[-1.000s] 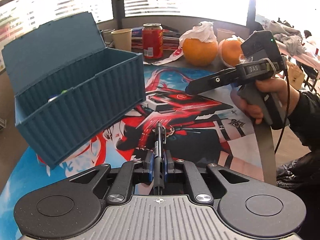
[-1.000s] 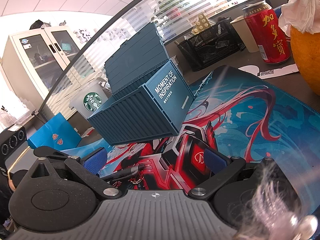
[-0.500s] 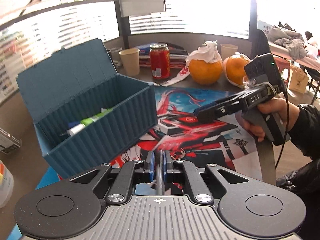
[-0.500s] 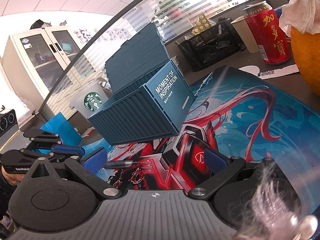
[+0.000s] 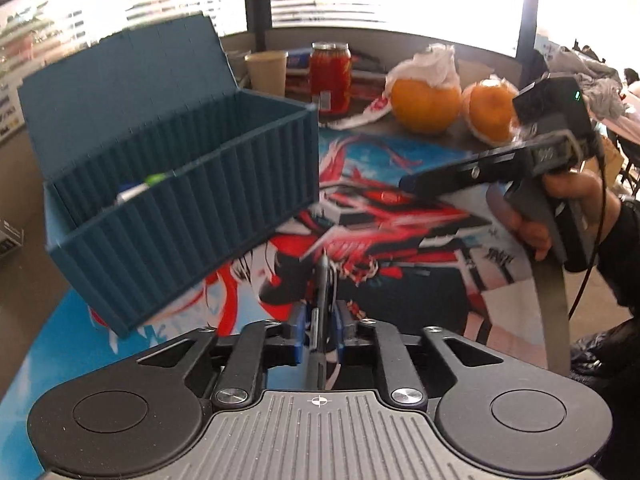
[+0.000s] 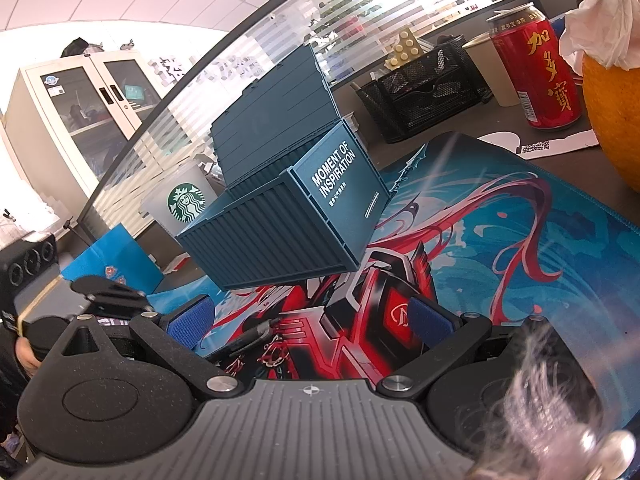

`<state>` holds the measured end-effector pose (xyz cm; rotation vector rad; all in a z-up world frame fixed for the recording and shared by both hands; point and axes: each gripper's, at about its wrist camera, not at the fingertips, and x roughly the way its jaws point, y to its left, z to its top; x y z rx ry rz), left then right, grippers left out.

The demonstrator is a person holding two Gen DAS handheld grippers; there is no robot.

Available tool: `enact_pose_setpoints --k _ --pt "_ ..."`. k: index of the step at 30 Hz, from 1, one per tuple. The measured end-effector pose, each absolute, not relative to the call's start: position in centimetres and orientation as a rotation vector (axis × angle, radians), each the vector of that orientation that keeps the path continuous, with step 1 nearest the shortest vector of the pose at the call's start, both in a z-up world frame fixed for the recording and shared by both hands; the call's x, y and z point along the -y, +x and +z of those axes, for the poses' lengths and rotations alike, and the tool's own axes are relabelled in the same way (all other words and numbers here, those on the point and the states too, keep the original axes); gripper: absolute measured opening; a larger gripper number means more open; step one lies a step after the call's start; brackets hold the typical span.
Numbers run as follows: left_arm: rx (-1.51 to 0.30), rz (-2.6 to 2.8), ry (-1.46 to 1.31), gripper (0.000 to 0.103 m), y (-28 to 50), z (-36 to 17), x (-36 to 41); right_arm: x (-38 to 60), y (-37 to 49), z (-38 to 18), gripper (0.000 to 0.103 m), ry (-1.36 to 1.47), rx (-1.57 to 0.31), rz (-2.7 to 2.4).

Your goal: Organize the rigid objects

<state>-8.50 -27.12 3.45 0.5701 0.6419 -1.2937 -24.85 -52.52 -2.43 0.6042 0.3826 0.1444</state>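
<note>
Desk mat (image 6: pixel 540 248) with red/blue anime print covers the table. Behind it: red drink can (image 6: pixel 534 80) upright, paper cup (image 5: pixel 266 72) just beside it, black mesh organizer (image 6: pixel 424 92) with a yellowish brick-like piece (image 6: pixel 406 50) on top. Two oranges (image 5: pixel 426 104) at the mat's far edge (one has crumpled tissue (image 5: pixel 434 66) on it). Starbucks cup (image 6: pixel 180 204), blue paper bag (image 6: pixel 116 260), glass-door cabinet (image 6: pixel 80 116) off to the side.

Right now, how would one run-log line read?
left hand-held gripper: jaws just opening, pen between | right hand-held gripper: open, empty | box: lid open
</note>
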Motion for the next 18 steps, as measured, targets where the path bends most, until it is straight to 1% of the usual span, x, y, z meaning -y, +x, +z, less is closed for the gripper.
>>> enact_pose_setpoints --k 1,2,3,4,6,8,9,10,11,12,13,15,18 --pt "-0.638 -1.286 0.577 0.039 -8.5 3.1 27.2 52.5 -24.8 -2.5 0.103 0.604 -0.383 0.145" --pt "-0.632 -1.278 0.583 0.053 -8.6 2.8 27.2 52.5 -24.9 -2.4 0.103 0.604 -0.383 0.145" --pt "-0.624 -1.276 0.584 0.081 -8.7 2.5 27.2 52.5 -24.8 -2.4 0.103 0.604 -0.383 0.146" --pt "-0.611 -1.280 0.576 0.089 -8.8 2.3 27.0 52.5 -24.8 -2.4 0.103 0.604 -0.383 0.145" --pt "-0.623 -1.294 0.573 0.089 -9.0 1.9 27.0 52.5 -24.8 -2.4 0.103 0.604 -0.382 0.145" --pt "-0.656 -1.300 0.560 0.084 -9.0 1.4 27.0 52.5 -24.9 -2.4 0.103 0.604 -0.383 0.144" --pt "-0.665 -1.298 0.550 0.073 -9.1 1.1 27.0 52.5 -24.9 -2.4 0.103 0.603 -0.383 0.144" --pt "-0.637 -1.286 0.550 0.057 -9.4 1.1 26.9 52.5 -24.9 -2.4 0.103 0.604 -0.382 0.145" --pt "-0.634 -1.294 0.541 0.044 -9.5 1.2 26.9 52.5 -24.9 -2.4 0.103 0.603 -0.381 0.144" --pt "-0.633 -1.287 0.538 0.014 -9.5 1.4 26.9 52.5 -24.9 -2.4 0.103 0.604 -0.383 0.144" --pt "-0.643 -1.274 0.530 0.007 -9.3 1.5 27.0 52.5 -24.8 -2.4 0.103 0.603 -0.383 0.144" --pt "-0.666 -1.277 0.489 0.007 -8.8 1.5 26.8 52.5 -24.9 -2.4 0.103 0.604 -0.383 0.144" --pt "-0.653 -1.272 0.499 0.007 -9.1 1.5 26.8 52.4 -24.9 -2.4 0.103 0.604 -0.381 0.144"
